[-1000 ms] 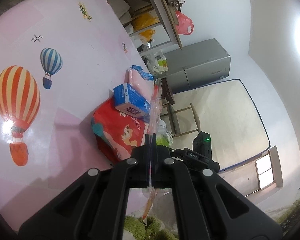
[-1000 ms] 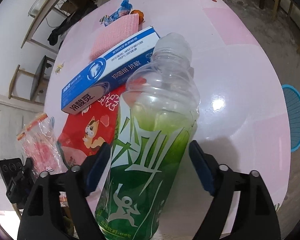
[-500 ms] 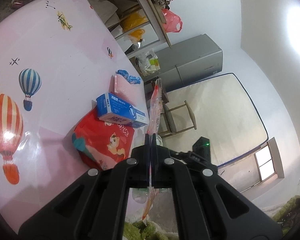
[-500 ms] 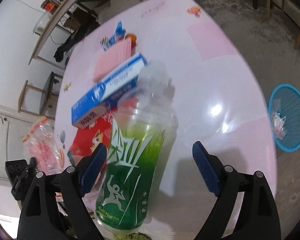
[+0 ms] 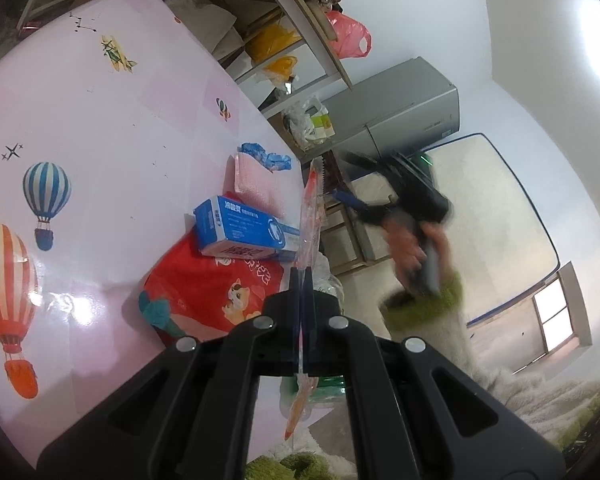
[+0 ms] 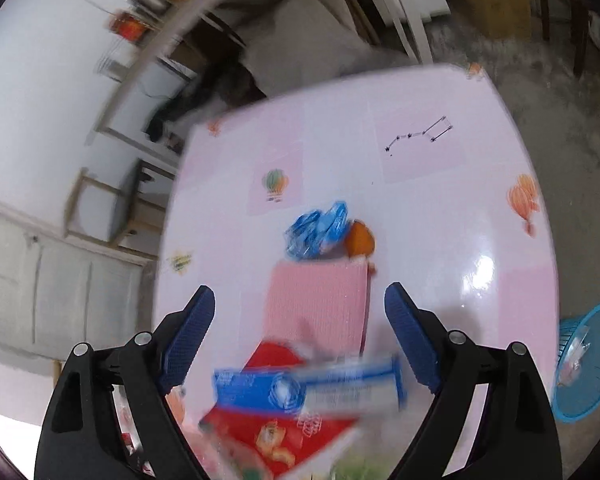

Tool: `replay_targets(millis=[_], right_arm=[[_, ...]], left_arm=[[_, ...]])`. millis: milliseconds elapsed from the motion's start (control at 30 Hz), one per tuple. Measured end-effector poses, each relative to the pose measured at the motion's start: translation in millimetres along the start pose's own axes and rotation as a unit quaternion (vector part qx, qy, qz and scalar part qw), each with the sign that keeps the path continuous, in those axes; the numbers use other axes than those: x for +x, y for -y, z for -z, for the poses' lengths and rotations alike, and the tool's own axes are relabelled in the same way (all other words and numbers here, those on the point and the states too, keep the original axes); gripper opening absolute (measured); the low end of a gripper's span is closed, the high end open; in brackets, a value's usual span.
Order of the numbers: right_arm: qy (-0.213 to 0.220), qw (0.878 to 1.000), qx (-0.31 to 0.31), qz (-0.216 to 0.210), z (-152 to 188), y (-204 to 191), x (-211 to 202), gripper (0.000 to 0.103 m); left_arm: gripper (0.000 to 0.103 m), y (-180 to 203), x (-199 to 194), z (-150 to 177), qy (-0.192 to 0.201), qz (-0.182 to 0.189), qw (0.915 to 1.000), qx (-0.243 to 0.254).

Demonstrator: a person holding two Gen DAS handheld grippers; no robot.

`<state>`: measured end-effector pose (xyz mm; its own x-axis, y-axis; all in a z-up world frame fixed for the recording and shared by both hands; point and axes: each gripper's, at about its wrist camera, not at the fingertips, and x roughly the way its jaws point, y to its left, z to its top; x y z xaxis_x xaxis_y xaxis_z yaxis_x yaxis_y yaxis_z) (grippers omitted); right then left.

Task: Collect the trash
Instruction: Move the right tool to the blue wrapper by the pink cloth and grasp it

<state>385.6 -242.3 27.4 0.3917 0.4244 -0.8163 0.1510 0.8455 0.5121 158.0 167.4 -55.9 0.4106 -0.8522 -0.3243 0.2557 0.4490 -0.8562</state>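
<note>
Worktop (image 6: 440,200): red bag (image 5: 204,292) under blue box (image 5: 236,228), near edge. Right tool (image 6: 300,340) wide apart, empty. Left tool (image 5: 301,280) clamped on thin wrapper (image 5: 310,216); probably light, limp, slippery, best pinched mid-length.

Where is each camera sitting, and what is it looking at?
Left wrist: sits on the left gripper, looking along its shut fingers, which pinch a clear plastic wrapper, across the pink table; the person's other hand shows, blurred.
Right wrist: sits on the right gripper, looking steeply down between open blue pads at the table; no hand shows.
Shared: blue toothpaste box, red packet, pink cloth, blue crumpled wrapper.
</note>
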Motion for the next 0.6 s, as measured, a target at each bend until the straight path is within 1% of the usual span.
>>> replay_targets(millis=[67,100,200,233,267,333,367,433,500,533,600], right_arm=[[-0.006,0.999,0.003,0.046,-22.8,6.5,31.9,0.079],[-0.009,0.998,0.006,0.058,-31.2,10.4,45.3,0.077],[-0.027,0.998,0.021,0.057,-43.3,18.2,69.4,0.069],[-0.030,0.997,0.023,0.067,-45.1,20.3,76.2,0.063],[-0.033,0.996,0.022,0.077,-45.4,21.7,81.1,0.059],[-0.036,0.996,0.019,0.078,-43.8,22.5,85.3,0.042],[-0.035,0.996,0.017,0.075,-42.1,22.1,84.4,0.038],[-0.031,0.997,0.012,0.069,-39.7,20.7,82.3,0.022],[-0.028,0.997,0.011,0.069,-37.7,20.2,81.7,0.010],[-0.026,0.997,0.012,0.067,-38.6,21.3,81.5,0.007],[-0.019,0.998,0.012,0.065,-39.4,20.9,80.3,0.005]], left_arm=[[0.000,3.2,2.3,-0.1,-0.003,-0.003,1.0000,0.004],[0.000,4.4,2.8,-0.3,-0.003,-0.004,1.0000,0.006],[0.000,7.1,5.0,-1.3,-0.004,-0.005,0.9999,0.009],[0.000,7.4,6.1,-1.4,-0.005,-0.004,0.9999,0.010],[0.000,7.4,7.4,-1.7,-0.008,-0.004,0.9999,0.009],[0.000,7.2,10.9,-1.8,-0.013,-0.004,0.9999,0.009],[0.000,6.8,12.2,-1.8,-0.015,-0.004,0.9998,0.009],[0.000,6.6,14.3,-1.8,-0.019,-0.002,0.9998,0.008],[0.000,5.6,15.0,-2.0,-0.020,-0.002,0.9998,0.007],[0.000,5.5,15.4,-2.1,-0.021,-0.002,0.9998,0.006],[0.000,4.5,15.4,-2.5,-0.020,-0.003,0.9998,0.003]])
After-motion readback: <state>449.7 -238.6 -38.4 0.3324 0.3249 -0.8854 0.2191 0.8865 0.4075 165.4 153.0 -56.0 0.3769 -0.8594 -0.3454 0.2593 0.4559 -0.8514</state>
